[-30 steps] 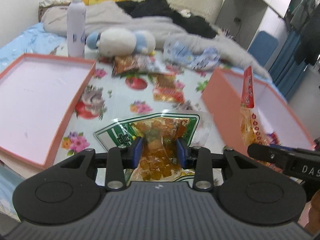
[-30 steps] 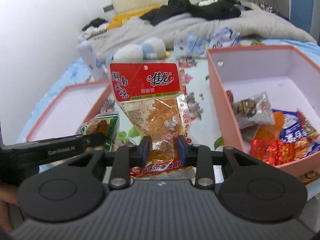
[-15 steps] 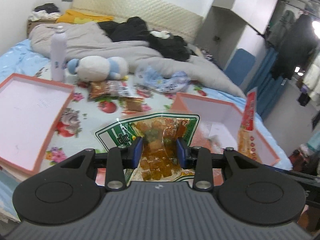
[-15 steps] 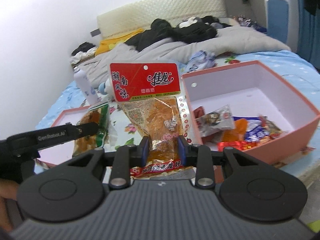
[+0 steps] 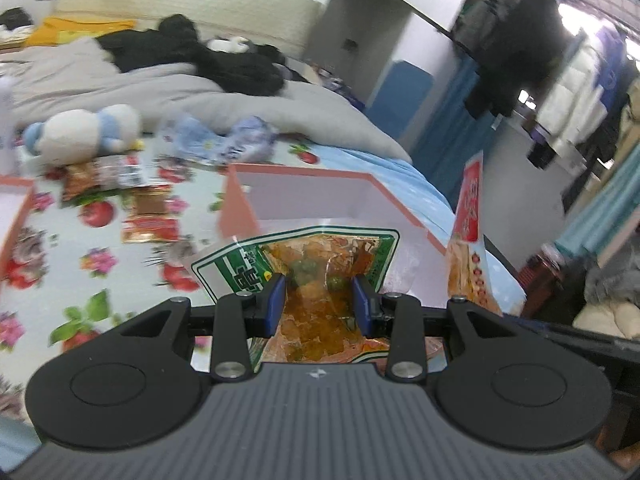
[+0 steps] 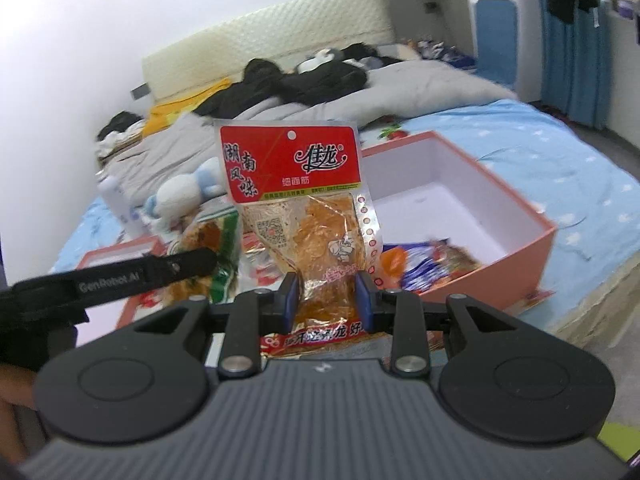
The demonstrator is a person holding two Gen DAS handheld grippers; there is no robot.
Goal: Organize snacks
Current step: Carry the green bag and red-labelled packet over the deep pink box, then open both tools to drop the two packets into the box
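The red-topped snack packet [image 6: 295, 200] carries white characters "湖南风味" down its header's left edge, the black brand "佳龙" at the right and small "细面筋" beneath. The arm of the left hand-held gripper [image 6: 128, 278] reads "GenRobot.AI". One green character on the green-bordered snack packet [image 5: 240, 276] is too blurred to read.

Two wrist fisheye views, raised above the bed

The left view is aimed along its tongs [image 5: 319, 300] toward the bed's far right corner; the right view, along its tongs [image 6: 326, 300] toward the headboard [image 6: 280, 28]. The pink box [image 5: 240, 208] [image 6: 520, 216] is shared, seen close.
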